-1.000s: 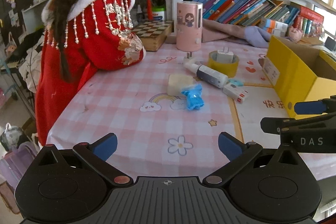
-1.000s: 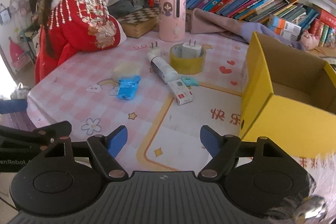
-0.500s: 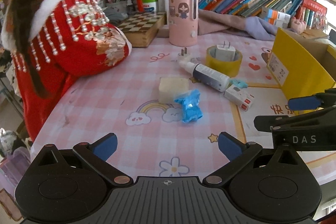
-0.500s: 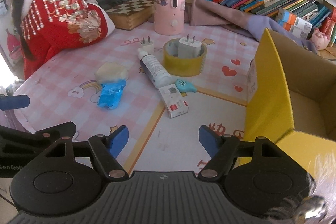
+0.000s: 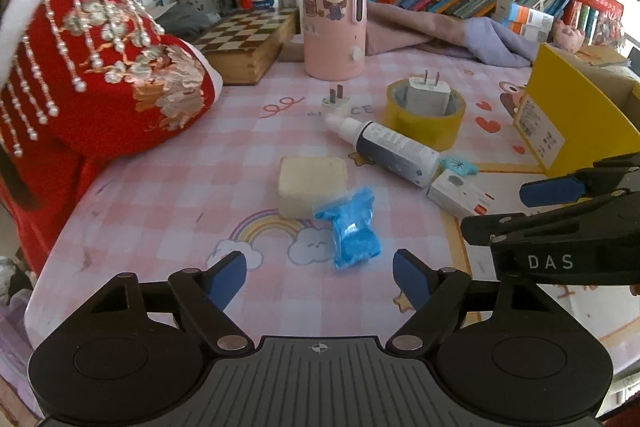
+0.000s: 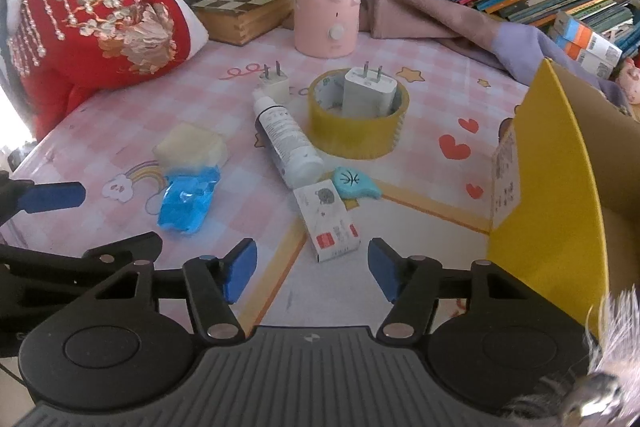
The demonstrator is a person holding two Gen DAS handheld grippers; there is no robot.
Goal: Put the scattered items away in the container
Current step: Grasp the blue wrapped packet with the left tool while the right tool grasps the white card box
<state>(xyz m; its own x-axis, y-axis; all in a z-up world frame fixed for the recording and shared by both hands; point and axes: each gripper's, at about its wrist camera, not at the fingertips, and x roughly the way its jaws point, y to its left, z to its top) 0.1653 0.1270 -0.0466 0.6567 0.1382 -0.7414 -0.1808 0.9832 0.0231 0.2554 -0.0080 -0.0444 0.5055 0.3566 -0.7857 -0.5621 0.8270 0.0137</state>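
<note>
Both jaws are spread wide and nothing is gripped: the left hand-held gripper [image 5: 319,277] is held just before the blue packet [image 5: 352,229], the right hand-held gripper [image 6: 312,269] before the small white box [image 6: 328,223]; the yellow box [image 6: 560,195] is seen at the counter's [image 5: 168,187] right

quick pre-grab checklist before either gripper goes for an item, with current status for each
1. Left gripper open and empty: ok.
2. Right gripper open and empty: ok.
3. Blue packet lined up ahead of the left gripper: ok, though it touches the cream block.
4. Small white box lined up ahead of the right gripper: ok.
5. Yellow box open on top: ok.
6. Room inside the yellow box: cannot tell, floor mostly hidden.
</note>
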